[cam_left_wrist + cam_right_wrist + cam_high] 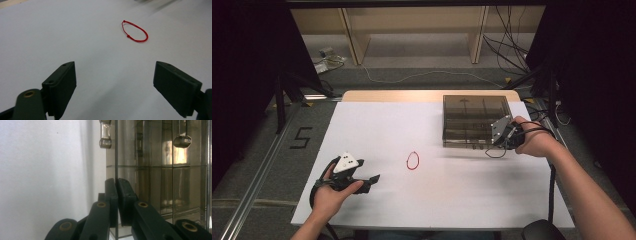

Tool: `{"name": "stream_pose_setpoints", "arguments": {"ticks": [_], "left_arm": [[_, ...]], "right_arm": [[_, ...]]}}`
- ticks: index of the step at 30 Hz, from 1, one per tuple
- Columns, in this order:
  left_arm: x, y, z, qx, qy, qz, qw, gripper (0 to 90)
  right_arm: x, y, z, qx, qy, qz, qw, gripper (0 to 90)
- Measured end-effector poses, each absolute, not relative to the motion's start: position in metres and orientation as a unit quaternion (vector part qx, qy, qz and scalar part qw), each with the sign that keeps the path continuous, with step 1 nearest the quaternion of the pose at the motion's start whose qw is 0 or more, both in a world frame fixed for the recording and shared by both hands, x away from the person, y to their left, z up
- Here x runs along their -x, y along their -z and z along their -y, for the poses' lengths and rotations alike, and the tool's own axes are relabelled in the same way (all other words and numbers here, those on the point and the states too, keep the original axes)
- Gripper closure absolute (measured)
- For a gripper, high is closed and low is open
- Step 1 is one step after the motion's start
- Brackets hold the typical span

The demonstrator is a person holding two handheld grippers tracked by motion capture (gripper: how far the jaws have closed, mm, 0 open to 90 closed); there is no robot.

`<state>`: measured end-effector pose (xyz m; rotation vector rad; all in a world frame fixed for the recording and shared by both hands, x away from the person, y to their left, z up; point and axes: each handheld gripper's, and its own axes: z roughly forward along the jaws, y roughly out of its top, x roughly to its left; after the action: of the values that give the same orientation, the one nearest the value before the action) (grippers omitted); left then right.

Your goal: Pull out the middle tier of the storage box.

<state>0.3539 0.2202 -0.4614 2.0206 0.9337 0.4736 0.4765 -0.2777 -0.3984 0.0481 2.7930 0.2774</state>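
A red string bracelet [408,160] [128,36] lies as a loop on the white table [377,125], near its middle. My left gripper [371,182] [125,87] rests low at the front left, pointing toward the bracelet and well short of it. Its jaws stand wide open with nothing between them. A smoky clear compartment box [472,120] [160,182] stands at the back right. My right gripper [492,145] [116,182] is at the box's near right corner, shut on a thin clear edge of the box.
Two clear latches [105,141] hang on the box's front. Beyond the table's far edge are a wooden shelf frame [412,30] and loose cables [507,50] on the floor. White tabletop stretches between the bracelet and both grippers.
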Motion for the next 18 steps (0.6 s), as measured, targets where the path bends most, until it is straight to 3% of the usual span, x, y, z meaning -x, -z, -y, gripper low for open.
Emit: {"name": "stream_pose_setpoints", "arguments": {"ticks": [18], "left_arm": [[-0.3541,0.4614,-0.2198,-0.807,-0.188,-0.370,0.420,18.5]], "right_arm": [[-0.4744,0.3983,0.2790,-0.013,-0.104,-0.981,0.162,87.2]]}}
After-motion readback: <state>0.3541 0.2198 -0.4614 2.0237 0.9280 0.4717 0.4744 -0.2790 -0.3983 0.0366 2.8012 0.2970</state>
